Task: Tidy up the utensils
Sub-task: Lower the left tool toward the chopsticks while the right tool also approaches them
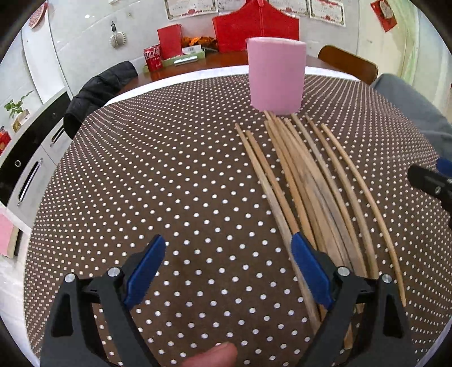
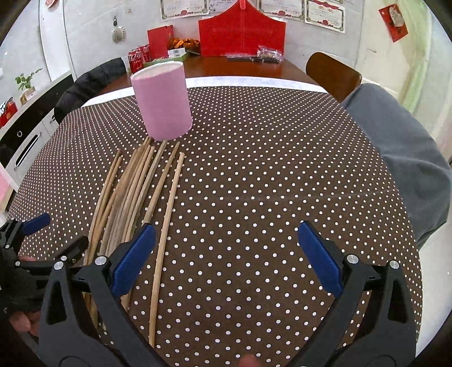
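A bundle of wooden chopsticks (image 1: 308, 180) lies loose on the surface (image 1: 169, 183), which is covered by a brown cloth with small white dots. The sticks run roughly side by side, their far tips pointing at a pink cylindrical holder (image 1: 276, 75) that stands upright just beyond them — several tips reach its base or nearly so. In the right wrist view the holder's top shows open, with a pale inner rim.

The left gripper (image 1: 227, 248) hovers low over the cloth with its blue-padded fingers (image 1: 145, 268) spread wide apart and nothing between them; its right-hand finger sits over the near ends of the leftmost chopsticks. The right gripper (image 2: 226, 234) is likewise spread wide and empty, its left finger above the near part of the bundle, with one chopstick (image 2: 165, 237) lying a little apart from the rest between the fingers' span. A fingertip of the person shows at the bottom edge of each view.

Beyond the cloth, on the bare wooden end of the surface, stand a large red box (image 2: 241, 32) and a red pack with white script (image 1: 152, 58) — the writing is too blurred to read. Framed certificates (image 2: 325, 14) hang on the wall, text illegible. A dark jacket (image 1: 96, 93) drapes over a chair on the left, and a grey sleeve (image 2: 401, 146) lies at the right.
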Demonstrator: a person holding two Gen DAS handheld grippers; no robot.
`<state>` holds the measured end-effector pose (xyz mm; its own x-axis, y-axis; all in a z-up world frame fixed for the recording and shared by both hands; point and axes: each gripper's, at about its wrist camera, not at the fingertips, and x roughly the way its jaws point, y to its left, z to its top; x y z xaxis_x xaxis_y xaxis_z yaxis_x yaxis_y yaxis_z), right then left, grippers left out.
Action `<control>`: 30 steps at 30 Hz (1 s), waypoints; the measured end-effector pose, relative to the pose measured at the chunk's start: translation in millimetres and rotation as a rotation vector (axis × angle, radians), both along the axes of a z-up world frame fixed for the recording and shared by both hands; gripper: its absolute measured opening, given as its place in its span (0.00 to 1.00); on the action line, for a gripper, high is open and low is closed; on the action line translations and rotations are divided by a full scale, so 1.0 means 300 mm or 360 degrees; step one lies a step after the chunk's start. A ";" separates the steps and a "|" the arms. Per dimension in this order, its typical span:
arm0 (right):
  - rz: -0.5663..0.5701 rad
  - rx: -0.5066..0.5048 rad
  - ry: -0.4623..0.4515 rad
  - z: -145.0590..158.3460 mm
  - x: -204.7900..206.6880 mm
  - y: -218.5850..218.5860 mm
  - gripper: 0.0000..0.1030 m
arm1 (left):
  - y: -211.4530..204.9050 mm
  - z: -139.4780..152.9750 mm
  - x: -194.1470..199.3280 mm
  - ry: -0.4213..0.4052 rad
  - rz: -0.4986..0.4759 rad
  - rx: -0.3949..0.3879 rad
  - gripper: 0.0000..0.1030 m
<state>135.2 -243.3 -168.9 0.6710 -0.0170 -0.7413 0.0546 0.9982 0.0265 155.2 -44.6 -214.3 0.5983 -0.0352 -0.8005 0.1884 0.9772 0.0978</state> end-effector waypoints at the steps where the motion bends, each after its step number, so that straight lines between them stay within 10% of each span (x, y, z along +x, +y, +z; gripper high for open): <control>1: 0.0010 -0.0010 0.0010 -0.006 0.000 0.004 0.95 | 0.005 0.001 0.000 0.0005 0.0006 -0.0010 0.87; 30: 0.0177 -0.0180 0.0165 -0.128 0.133 0.104 0.95 | -0.008 -0.016 0.072 0.0003 0.0030 0.0029 0.89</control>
<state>175.2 -211.9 -207.4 0.5935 -0.0341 -0.8041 -0.0594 0.9945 -0.0861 176.7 -46.9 -219.0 0.5972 -0.0092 -0.8021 0.1701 0.9786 0.1155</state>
